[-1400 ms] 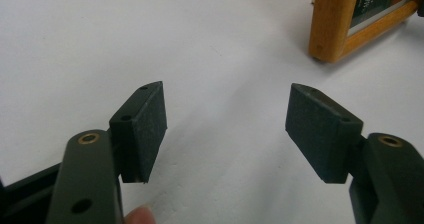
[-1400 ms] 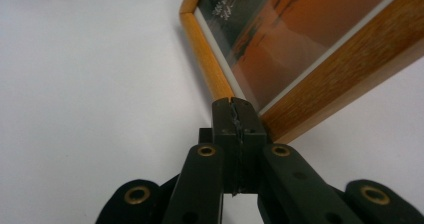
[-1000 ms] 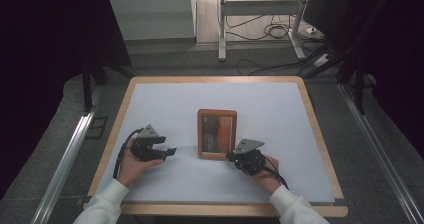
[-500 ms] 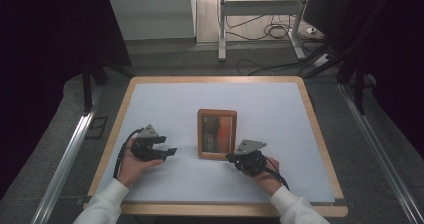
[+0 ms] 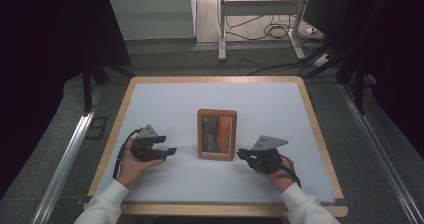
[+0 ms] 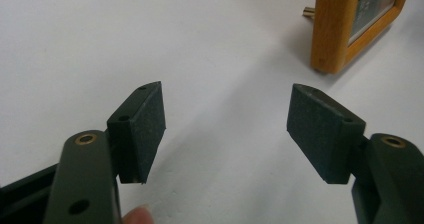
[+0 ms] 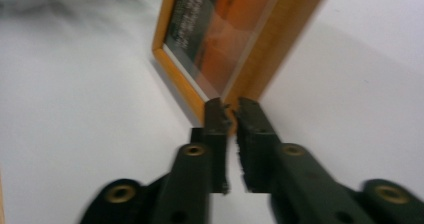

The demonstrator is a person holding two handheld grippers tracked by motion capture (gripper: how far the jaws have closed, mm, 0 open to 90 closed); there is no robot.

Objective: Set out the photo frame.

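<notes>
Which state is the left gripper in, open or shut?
Open. In its own view the left gripper has its two jaws spread wide, with bare white table between them and nothing held.

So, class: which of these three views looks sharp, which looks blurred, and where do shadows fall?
High view: evenly lit white table, dark surroundings. Left gripper view: crisp tongs, soft shadows beside the wooden photo frame. Right gripper view: blurred throughout, tongs and frame smeared, a dark shadow along the frame's edge.

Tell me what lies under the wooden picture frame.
The wooden picture frame lies flat on the white table surface. A small brass peg pokes out beneath its edge in the left gripper view. Anything else under it is covered.
</notes>
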